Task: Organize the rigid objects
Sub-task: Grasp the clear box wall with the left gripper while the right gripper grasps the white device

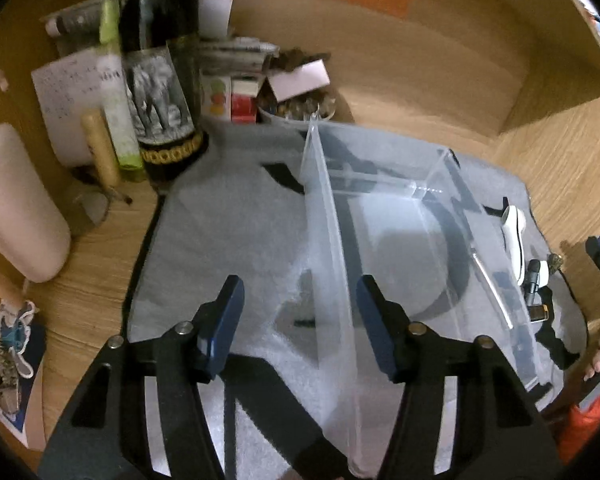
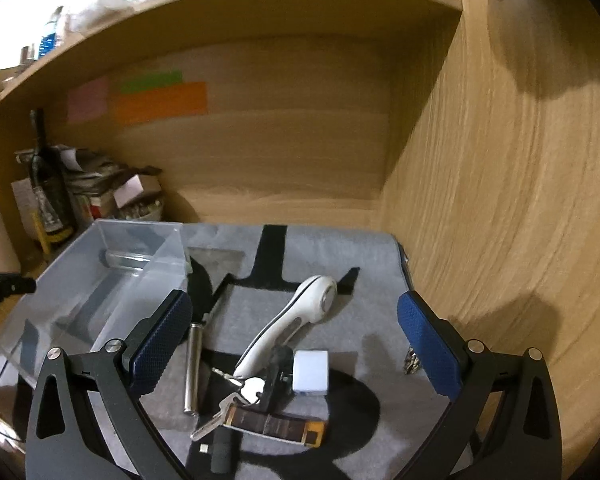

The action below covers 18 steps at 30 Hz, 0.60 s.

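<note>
A clear plastic box (image 1: 384,216) stands empty on a grey and black mat (image 1: 228,224); it also shows in the right wrist view (image 2: 112,276). My left gripper (image 1: 300,320) is open, its fingers either side of the box's near left wall. My right gripper (image 2: 296,344) is open above a pile on the mat: a white handled tool (image 2: 296,320), a metal cylinder (image 2: 192,368), a white cube (image 2: 311,371), keys (image 2: 228,404) and a dark flat rectangular item (image 2: 276,424). The white tool shows right of the box (image 1: 514,232).
A dark bottle (image 1: 160,76), papers, small boxes and a bowl of small items (image 1: 300,104) crowd the desk's back left. A white padded object (image 1: 16,204) sits at the left. Wooden walls close in the back (image 2: 280,152) and right (image 2: 500,220).
</note>
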Tool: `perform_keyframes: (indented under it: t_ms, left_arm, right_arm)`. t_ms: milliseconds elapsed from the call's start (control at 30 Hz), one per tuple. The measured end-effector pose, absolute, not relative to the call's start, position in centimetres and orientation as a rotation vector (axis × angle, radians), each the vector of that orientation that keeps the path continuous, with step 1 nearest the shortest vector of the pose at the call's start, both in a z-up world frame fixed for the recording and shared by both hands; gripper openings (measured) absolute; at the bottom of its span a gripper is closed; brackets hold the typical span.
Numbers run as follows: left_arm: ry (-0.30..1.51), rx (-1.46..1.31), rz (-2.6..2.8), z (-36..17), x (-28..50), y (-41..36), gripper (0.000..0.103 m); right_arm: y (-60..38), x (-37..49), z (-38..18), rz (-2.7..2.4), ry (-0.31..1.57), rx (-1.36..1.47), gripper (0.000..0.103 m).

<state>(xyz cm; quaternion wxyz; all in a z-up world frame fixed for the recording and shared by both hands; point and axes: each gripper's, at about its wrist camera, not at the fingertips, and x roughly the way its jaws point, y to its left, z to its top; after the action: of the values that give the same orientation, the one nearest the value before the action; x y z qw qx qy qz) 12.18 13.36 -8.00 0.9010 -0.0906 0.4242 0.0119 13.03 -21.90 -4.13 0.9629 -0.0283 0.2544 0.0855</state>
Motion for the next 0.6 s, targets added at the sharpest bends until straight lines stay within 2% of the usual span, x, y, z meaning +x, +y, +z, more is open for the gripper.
perform_keyframes:
  t_ms: [133,300,533,600]
  left_arm:
    - [0.903,-0.205,-0.022,-8.3,12.9,13.5,0.056]
    - [0.948,-0.198,-0.079,-8.9,14.0,13.1,0.034]
    - [0.965,-0.203,-0.106,-9.4,14.5,12.6,0.025]
    - [0.961,-0.197,-0.112,-9.4,14.5,12.4,0.019]
  right_arm:
    - [-22.6,15.3,-4.6,0.165,0.572,-0.026,0.102]
    - [-23.1,18.2,-5.6,0.143,0.643,-0.017,0.098]
    - [-23.8,22.6,-8.3,0.136,0.811,-0.004,0.084]
    - [-23.6,23.5,-9.1,0.138,0.856,-0.004,0.082]
